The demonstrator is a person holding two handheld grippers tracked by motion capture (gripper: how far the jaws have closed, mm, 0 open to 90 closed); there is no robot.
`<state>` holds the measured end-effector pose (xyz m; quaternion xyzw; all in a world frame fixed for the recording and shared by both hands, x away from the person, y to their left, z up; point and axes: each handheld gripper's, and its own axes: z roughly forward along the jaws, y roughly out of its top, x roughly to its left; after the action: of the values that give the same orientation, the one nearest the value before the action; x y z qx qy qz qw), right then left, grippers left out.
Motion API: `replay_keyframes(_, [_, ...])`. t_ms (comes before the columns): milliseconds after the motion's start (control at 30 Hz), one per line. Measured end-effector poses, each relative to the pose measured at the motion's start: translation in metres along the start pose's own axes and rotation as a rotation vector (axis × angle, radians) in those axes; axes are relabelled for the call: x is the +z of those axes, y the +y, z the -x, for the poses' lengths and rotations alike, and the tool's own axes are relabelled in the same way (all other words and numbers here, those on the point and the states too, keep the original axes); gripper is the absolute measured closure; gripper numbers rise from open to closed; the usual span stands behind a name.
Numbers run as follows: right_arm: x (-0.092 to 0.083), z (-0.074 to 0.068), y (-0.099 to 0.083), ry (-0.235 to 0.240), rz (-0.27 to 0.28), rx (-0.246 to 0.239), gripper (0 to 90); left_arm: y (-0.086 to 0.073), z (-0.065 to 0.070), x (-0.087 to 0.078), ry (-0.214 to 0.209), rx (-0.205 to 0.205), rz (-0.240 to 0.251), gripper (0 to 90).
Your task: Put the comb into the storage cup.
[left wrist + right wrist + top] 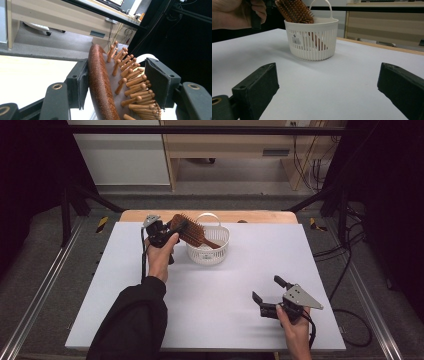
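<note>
A brown wooden hairbrush leans into a white slotted basket at the back middle of the table, handle down inside it and head sticking out to the left. My left gripper is shut on the brush head. In the left gripper view one pad lies against the wooden back and the other meets the bristle tips. My right gripper rests low at the front right, open with nothing between its jaws. In the right gripper view the basket stands ahead of it with the brush on top.
The white table top lies bare between the basket and the right gripper. A wooden strip edges the far side. A desk and cables stand beyond it, with dark frame posts at both sides.
</note>
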<state>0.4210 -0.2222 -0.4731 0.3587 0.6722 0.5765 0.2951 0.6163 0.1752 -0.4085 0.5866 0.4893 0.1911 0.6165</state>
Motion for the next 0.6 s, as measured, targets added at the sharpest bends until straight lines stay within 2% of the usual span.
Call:
replay_keyframes(433, [0.0001, 0.0001, 0.0000, 0.000, 0.001, 0.001, 3.5, 0.0000, -0.0024, -0.0007, 0.027, 0.012, -0.003, 33.0])
replay_keyframes(600, [0.0002, 0.0001, -0.0001, -0.001, 0.000, 0.000, 3.5, 0.0003, -0.0013, -0.0010, 0.038, 0.040, -0.001, 30.9])
